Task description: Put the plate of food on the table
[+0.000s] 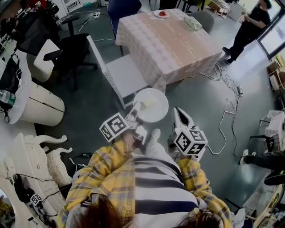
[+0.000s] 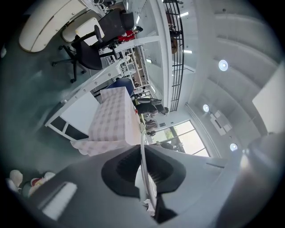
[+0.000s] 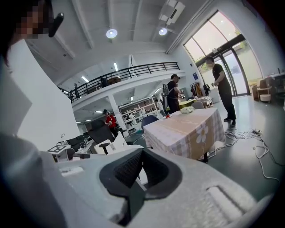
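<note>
A white plate (image 1: pixel 153 107) with a pale yellow piece of food on it hangs above the floor, in front of the person. My left gripper (image 1: pixel 136 109) is shut on its near-left rim. In the left gripper view the plate (image 2: pixel 143 151) shows edge-on, pinched between the dark pads of that gripper (image 2: pixel 144 168). My right gripper (image 1: pixel 177 113) hangs just right of the plate, apart from it; in its own view the right gripper (image 3: pixel 139 173) is shut with nothing held. The table (image 1: pixel 178 49), under a checked cloth, stands ahead.
A small plate with red food (image 1: pixel 161 14) and a greenish bundle (image 1: pixel 192 22) lie at the table's far end. A white chair (image 1: pixel 122 73) stands at its near-left corner. Cables (image 1: pixel 229 95) trail on the floor at right. A person in black (image 1: pixel 250 26) stands beyond the table.
</note>
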The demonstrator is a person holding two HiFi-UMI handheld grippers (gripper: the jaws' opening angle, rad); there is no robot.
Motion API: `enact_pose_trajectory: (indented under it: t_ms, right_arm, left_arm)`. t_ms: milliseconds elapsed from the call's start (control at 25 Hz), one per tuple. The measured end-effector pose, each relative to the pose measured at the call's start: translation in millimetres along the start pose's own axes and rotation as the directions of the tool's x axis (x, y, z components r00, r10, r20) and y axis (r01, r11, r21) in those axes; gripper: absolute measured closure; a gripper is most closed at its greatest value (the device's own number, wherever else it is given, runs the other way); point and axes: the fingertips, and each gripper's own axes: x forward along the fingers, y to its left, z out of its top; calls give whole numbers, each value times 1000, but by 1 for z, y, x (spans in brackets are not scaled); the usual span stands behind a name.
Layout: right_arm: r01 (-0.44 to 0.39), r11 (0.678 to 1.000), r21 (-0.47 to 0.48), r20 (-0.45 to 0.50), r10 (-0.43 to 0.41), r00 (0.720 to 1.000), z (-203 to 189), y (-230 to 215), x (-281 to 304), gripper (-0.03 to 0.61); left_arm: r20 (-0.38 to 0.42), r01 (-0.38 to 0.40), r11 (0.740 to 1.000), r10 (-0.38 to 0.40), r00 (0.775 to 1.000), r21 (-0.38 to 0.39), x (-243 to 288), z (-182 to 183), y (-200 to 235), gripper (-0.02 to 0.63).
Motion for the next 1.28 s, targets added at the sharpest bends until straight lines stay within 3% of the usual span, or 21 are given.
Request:
enact_pose_trajectory:
  t_ms: [560, 960, 1280]
  right_arm:
    - [-70, 997, -27, -39, 69, 997, 55, -65, 98, 581]
    - [-142, 988, -56, -45, 140, 989, 92, -103, 150, 581]
    - [-145, 989, -36, -37, 144, 989, 110, -116, 190, 581]
  left_arm:
    - [64, -4, 1000, 5, 998, -24, 121, 22, -8, 600]
    - [169, -11, 999, 16, 985, -31, 187, 43, -15, 599]
    - [160, -38, 999, 41, 986, -21, 231, 59, -8, 598]
